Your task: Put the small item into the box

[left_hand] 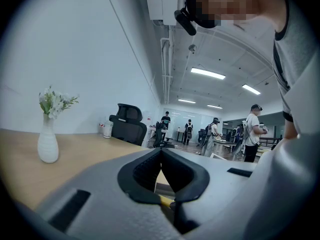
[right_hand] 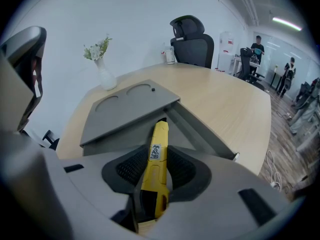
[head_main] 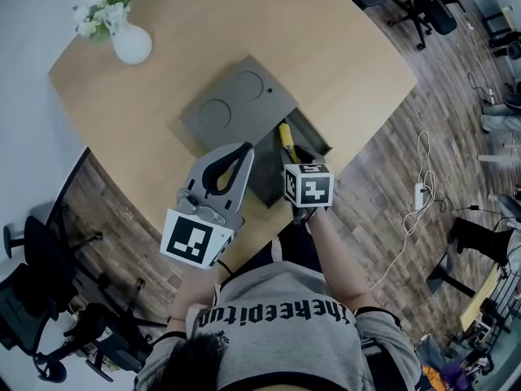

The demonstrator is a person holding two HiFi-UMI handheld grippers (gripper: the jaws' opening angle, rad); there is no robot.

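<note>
A grey box (head_main: 316, 137) stands open on the wooden table, its flat lid (head_main: 236, 104) swung back to the left. My right gripper (head_main: 291, 155) is shut on a long yellow tool (head_main: 286, 135), whose tip points down into the box opening. In the right gripper view the yellow tool (right_hand: 159, 139) sticks out between the jaws of the right gripper (right_hand: 156, 170) toward the lid (right_hand: 130, 109) and the box wall (right_hand: 200, 129). My left gripper (head_main: 244, 150) hovers just left of the box with its tips touching and nothing held; in its own view the left gripper (left_hand: 161, 153) is shut.
A white vase of flowers (head_main: 130, 43) stands at the table's far left corner, also seen as the vase (left_hand: 48, 144) and the vase (right_hand: 104, 76). A power strip with cable (head_main: 419, 194) lies on the floor to the right. Office chairs (head_main: 32, 300) stand round the table.
</note>
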